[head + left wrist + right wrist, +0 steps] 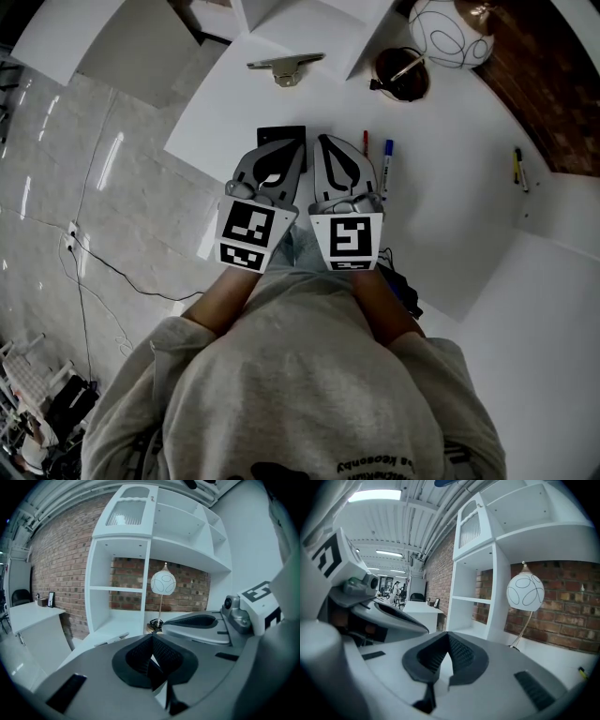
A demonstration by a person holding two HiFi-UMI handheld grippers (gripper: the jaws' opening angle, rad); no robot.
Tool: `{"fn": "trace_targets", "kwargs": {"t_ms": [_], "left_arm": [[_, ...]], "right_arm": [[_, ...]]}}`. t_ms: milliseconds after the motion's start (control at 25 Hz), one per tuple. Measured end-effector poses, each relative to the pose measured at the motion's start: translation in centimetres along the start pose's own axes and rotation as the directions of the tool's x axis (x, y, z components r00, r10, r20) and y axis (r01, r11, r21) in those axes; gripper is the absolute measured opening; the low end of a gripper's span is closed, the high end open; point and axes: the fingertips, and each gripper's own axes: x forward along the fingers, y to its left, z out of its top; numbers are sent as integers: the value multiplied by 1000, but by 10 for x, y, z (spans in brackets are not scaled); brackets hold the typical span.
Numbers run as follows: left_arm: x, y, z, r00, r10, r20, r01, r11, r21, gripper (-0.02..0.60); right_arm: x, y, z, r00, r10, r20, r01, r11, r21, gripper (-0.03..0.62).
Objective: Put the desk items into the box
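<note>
- I saw the left gripper (152, 638), grey with black ribbed pads, with its jaws closed tip to tip and nothing between them.
- The right gripper (168, 624) lay just beside it on the right, its marker cube near the frame's edge.
- Ahead stood a tall white open shelving unit (123, 564) against a red brick wall (61, 559).
- A round white globe lamp with dark looping lines (163, 583) stood on a thin stem in the recess.

Brightness: head view dim and grey, the white counter (450, 216) its brightest area
Source: ceiling strip light (375, 495), seen in the right gripper view
Glare: pale streaks on the glossy floor (56, 187)
Distortion: fisheye bending, black vignetted corners
Focus: left gripper (151, 641) and right gripper (448, 639) soft near the lens
</note>
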Motion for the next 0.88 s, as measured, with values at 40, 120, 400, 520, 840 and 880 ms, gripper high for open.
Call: {"fn": "trace_targets", "kwargs": {"t_ms": [40, 120, 400, 520, 840, 880], "left_arm": [[2, -3, 1, 1000, -5, 1, 5, 1000, 1, 3], [8, -11, 3, 1000, -18, 5, 18, 1000, 4, 3], [30, -37, 12, 998, -68, 19, 68, 998, 18, 3], [37, -47, 15, 996, -88, 20, 88, 996, 24, 3], [57, -79, 15, 988, -152, 12, 152, 988, 32, 3], [59, -82, 15, 987, -159, 10, 159, 987, 33, 3]], "right_arm": [[-2, -5, -1, 1000, -9, -2, 9, 1000, 2, 17], [-7, -15, -3, 1000, -29, -6, 29, 1000, 3, 17], [-25, -48, -10, 996, -94, -13, 94, 996, 2, 17], [-31, -60, -14, 992, -122, -20, 122, 993, 7, 17], [-44, -83, -25, 985, -166, -45, 167, 986, 12, 17], [-46, -86, -26, 984, -171, -46, 172, 985, 12, 17]]}}
